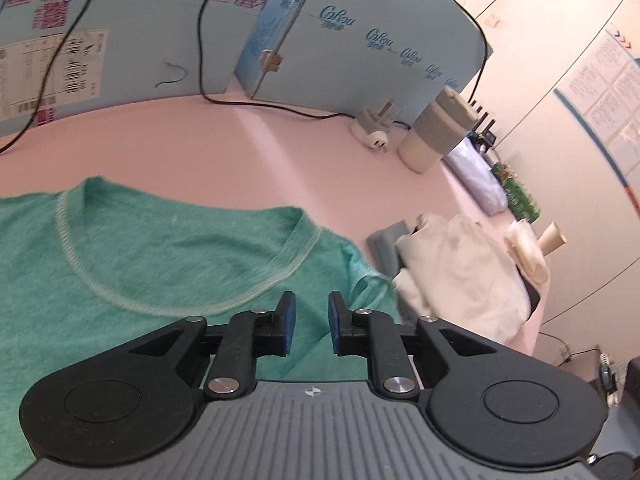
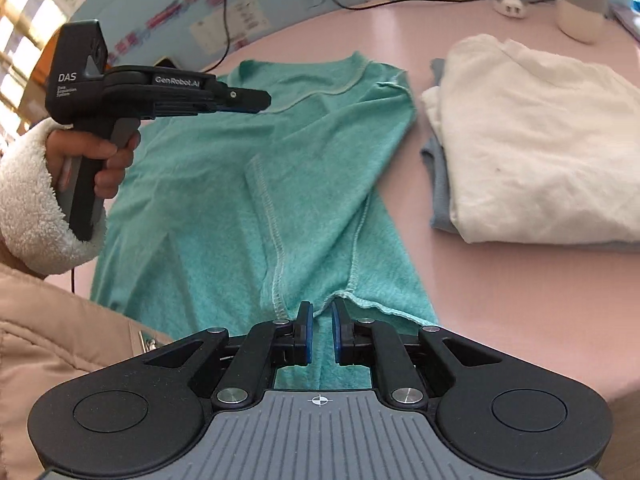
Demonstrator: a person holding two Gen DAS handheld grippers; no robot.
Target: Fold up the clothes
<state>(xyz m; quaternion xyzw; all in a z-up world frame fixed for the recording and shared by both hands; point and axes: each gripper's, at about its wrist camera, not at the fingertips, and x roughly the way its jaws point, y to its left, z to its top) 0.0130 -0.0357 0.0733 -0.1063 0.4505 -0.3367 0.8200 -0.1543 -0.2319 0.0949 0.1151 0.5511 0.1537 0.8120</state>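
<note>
A green T-shirt [image 2: 224, 200] lies flat on the pink table [image 2: 500, 300], its sides folded in over the body and its neckline at the far end. In the left wrist view the T-shirt [image 1: 160, 260] fills the lower left with its collar band showing. My left gripper [image 1: 311, 300] hovers just over the cloth near the collar, jaws a little apart, nothing between them. From the right wrist camera that left gripper [image 2: 266, 100] shows in a hand with a white fleece cuff. My right gripper [image 2: 320, 306] is above the near hem, its jaws narrowly apart and pinching nothing.
A folded white garment [image 2: 532, 140] lies on a grey one [image 2: 438, 184] to the right of the shirt. At the back stand a cup [image 1: 432, 140], a plug adapter [image 1: 374, 132] with a black cable [image 1: 280, 106], and blue cardboard boxes [image 1: 160, 40]. A tan jacket [image 2: 48, 340] is at lower left.
</note>
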